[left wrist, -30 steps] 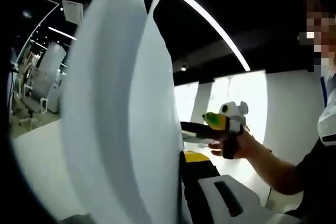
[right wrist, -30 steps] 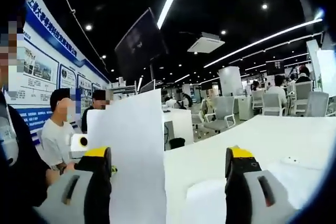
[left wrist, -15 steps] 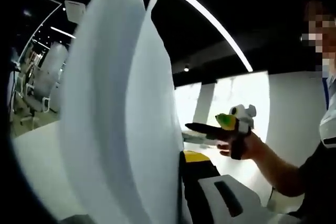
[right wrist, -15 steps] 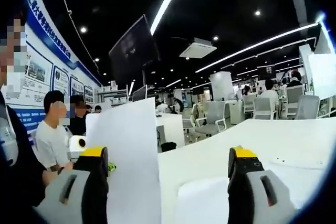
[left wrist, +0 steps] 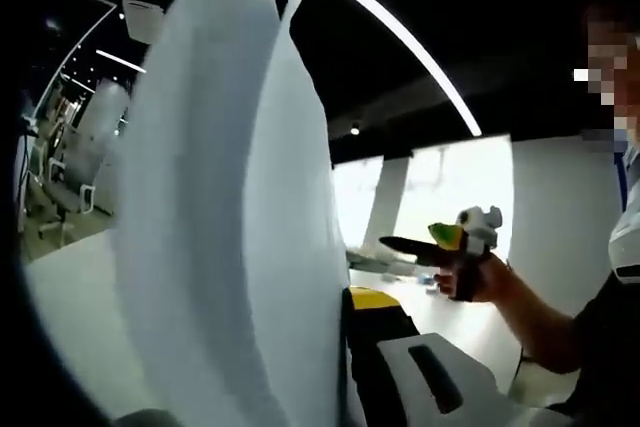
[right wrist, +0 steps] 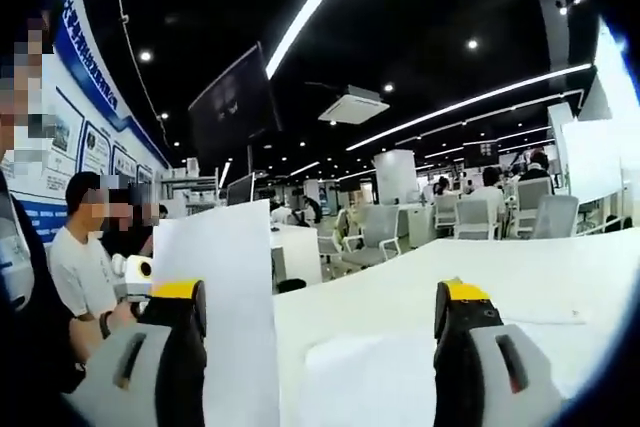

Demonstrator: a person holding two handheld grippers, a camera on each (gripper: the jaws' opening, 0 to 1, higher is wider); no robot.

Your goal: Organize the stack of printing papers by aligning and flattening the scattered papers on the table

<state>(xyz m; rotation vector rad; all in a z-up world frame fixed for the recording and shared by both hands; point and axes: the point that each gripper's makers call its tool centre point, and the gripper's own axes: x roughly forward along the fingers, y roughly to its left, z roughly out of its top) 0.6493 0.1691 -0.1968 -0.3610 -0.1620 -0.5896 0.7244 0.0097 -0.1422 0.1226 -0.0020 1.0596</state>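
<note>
Several white paper sheets (left wrist: pixel 230 217) stand upright and bowed, close in front of the left gripper view's camera. My left gripper is shut on their lower edge; its yellow-tipped right jaw presses the stack and the other jaw is hidden behind it. In the right gripper view the same sheets (right wrist: pixel 215 317) rise beside that view's left jaw, with the left gripper (right wrist: pixel 135 272) behind them in a hand. My right gripper (right wrist: pixel 320 292) is open with nothing between its fingers. It also appears as the right gripper (left wrist: pixel 420 245), held in a hand, apart from the sheets. Another sheet (right wrist: pixel 365 377) lies flat on the white table (right wrist: pixel 450 282).
A forearm (left wrist: pixel 540 322) reaches in from the right of the left gripper view. People (right wrist: pixel 75 262) sit at the left of the right gripper view. Office chairs (right wrist: pixel 375 232) and more desks stand beyond the table's far edge; a dark screen (right wrist: pixel 235 107) hangs overhead.
In the left gripper view the right gripper and its hand have drifted right, away from the held sheets. The right gripper view has tilted, so the sheets sit lower and further left.
</note>
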